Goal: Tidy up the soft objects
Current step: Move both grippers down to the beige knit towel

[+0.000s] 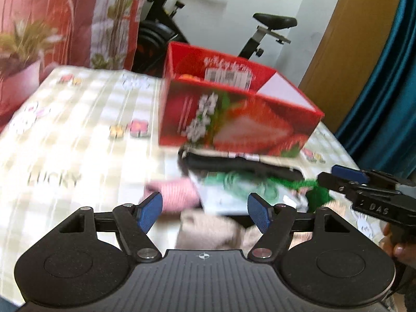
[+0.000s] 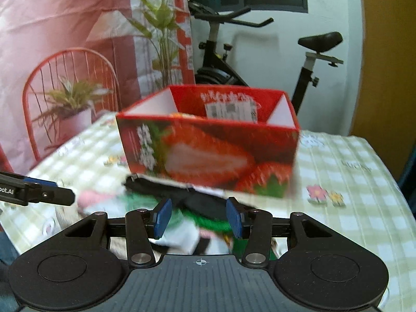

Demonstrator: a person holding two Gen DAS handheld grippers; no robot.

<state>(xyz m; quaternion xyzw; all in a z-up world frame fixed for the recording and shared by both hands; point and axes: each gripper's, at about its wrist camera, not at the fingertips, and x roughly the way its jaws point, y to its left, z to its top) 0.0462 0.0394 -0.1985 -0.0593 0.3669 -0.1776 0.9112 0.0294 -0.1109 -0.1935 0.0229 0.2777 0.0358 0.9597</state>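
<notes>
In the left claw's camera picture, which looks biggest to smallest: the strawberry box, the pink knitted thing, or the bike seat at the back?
1. Strawberry box, clearly the largest.
2. Pink knitted item.
3. Bike seat, though it stands much farther back, so its true size against the pink item is unsure.

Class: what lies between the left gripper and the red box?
In the left wrist view, between the left gripper and red box: a pile of pink, green, beige and black soft things.

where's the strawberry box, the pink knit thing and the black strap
strawberry box (image 2: pixel 208 153), right wrist view, front wall
pink knit thing (image 1: pixel 179 195), left wrist view, its middle
black strap (image 1: pixel 234 165), left wrist view, mid-length
</notes>
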